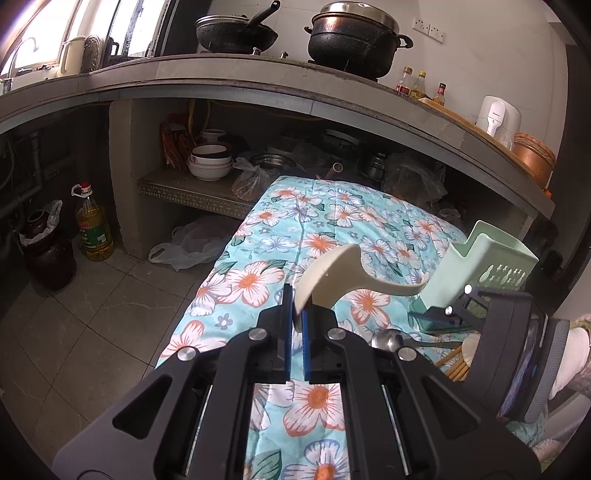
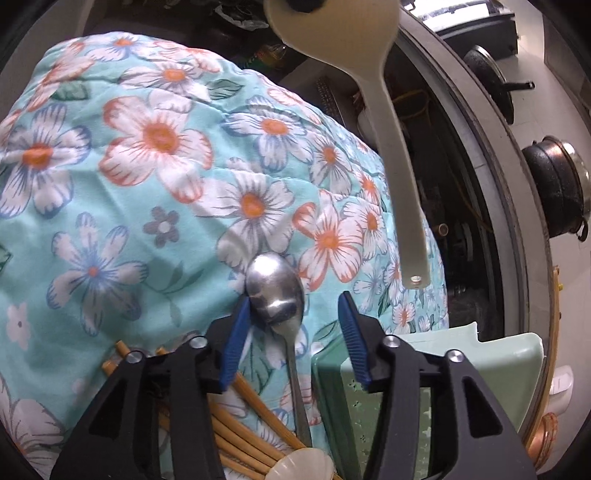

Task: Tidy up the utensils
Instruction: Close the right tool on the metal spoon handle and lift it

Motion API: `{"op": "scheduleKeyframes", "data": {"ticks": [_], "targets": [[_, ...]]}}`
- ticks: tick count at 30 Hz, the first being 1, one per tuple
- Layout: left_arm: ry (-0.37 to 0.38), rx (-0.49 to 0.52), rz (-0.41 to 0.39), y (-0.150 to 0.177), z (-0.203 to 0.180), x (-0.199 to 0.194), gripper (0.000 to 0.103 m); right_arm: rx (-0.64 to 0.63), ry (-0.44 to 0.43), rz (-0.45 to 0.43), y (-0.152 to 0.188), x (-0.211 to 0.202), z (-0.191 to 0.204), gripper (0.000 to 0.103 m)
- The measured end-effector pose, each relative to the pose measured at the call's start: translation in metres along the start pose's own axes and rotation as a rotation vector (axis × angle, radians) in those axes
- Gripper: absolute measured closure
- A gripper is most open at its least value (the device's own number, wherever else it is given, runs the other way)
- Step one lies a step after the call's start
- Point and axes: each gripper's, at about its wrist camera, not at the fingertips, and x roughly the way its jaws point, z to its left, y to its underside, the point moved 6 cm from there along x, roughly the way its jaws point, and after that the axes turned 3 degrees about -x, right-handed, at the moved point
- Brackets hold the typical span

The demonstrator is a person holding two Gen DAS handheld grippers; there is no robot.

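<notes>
1. The left hand-held gripper (image 1: 294, 312) is clamped narrow on the bowl end of a cream plastic rice paddle (image 1: 334, 278). The paddle hangs in the air with its long handle reaching toward the pale green plastic utensil holder (image 1: 491, 258), probably so the handle can go into the holder first.
2. The right hand-held gripper (image 2: 293, 315) stands about half open, with nothing pressed between its blue pads. The bowl of a stainless steel spoon (image 2: 275, 291) lies just ahead between the jaws, touching or nearly touching the left pad, so this looks like a grasp being set up.
3. The spoon's handle runs back beside the green holder (image 2: 436, 369), which lies at the right of this view.
4. A bundle of bamboo chopsticks (image 2: 236, 435) and a small white scalloped spoon (image 2: 299, 467) lie beside the steel spoon, unsorted.
5. All of this rests on a tabletop covered by a turquoise quilted cloth with orange and white flowers (image 1: 295, 229); it is soft and creased.
6. Behind is a concrete kitchen counter (image 1: 229, 81) carrying a black wok (image 1: 236, 33) and a black lidded pot (image 1: 354, 40), with bowls on the shelf below and a tiled floor.
</notes>
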Motion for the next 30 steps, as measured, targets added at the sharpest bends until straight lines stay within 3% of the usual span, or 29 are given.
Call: {"op": "scheduleKeyframes", "data": {"ticks": [6, 9, 10, 13, 16, 24, 30], "targets": [[0.001, -0.005, 0.001, -0.001, 0.001, 0.001, 0.099, 0.058, -0.078, -0.001, -0.004, 0.009, -0.009, 0.053], [-0.003, -0.009, -0.002, -0.002, 0.002, 0.001, 0.099, 0.126, -0.151, -0.003, -0.004, 0.011, -0.012, 0.071], [-0.005, -0.01, -0.002, -0.002, 0.003, 0.001, 0.099, 0.149, -0.159, -0.006, -0.004, 0.011, -0.013, 0.072], [-0.008, -0.015, -0.004, -0.003, 0.004, 0.0, 0.099, 0.154, -0.14, -0.028, -0.004, 0.009, -0.013, 0.079], [-0.012, -0.013, -0.016, -0.006, 0.003, -0.003, 0.099, 0.199, -0.11, -0.063, -0.006, -0.001, -0.016, 0.096], [-0.018, 0.004, -0.104, -0.029, -0.001, -0.028, 0.099, 0.348, -0.06, -0.173, -0.005, -0.036, -0.045, 0.098], [0.019, 0.051, -0.188, -0.056, -0.017, -0.051, 0.099, 0.478, -0.021, -0.255, 0.004, -0.068, -0.071, 0.1]]}}
